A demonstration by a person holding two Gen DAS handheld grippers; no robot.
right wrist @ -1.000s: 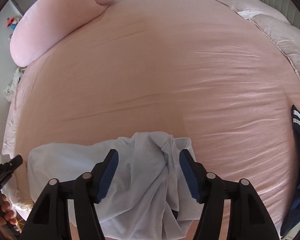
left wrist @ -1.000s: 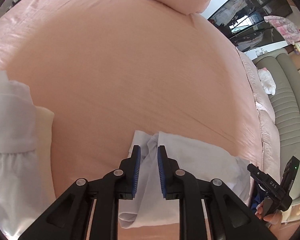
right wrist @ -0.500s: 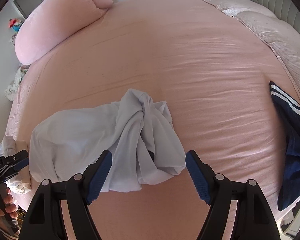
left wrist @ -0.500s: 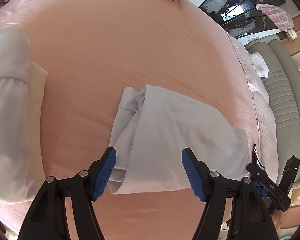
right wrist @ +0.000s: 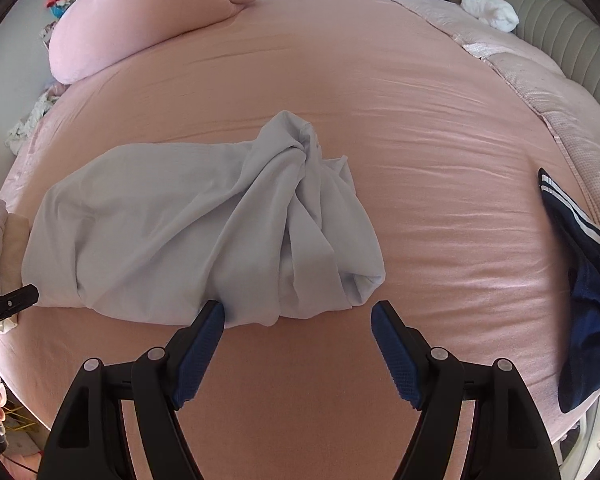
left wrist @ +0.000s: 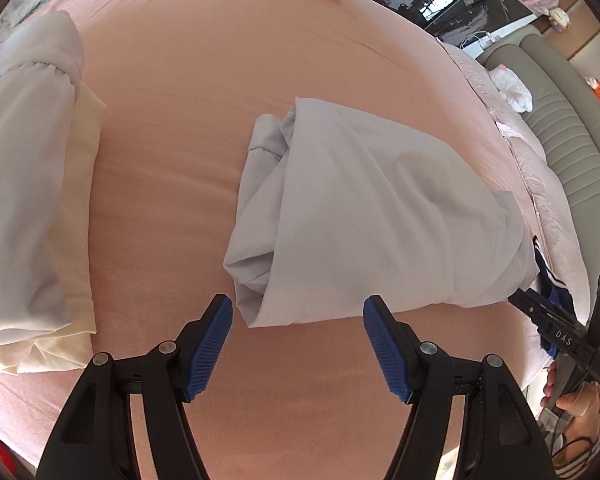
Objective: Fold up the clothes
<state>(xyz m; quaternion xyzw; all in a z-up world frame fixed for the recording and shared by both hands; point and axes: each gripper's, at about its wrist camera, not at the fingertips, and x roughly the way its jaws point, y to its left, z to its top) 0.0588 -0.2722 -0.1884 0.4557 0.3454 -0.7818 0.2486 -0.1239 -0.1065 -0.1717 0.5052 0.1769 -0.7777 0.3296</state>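
Pale grey cloth, a thin garment, lies loosely bunched mid-bed on the smooth pink sheet, set down, we judge, to be spread for folding. Our left gripper and right gripper hover just before its near edge, jaws wide, holding nothing. Soft folded whites wait left; navy striped clothing right.
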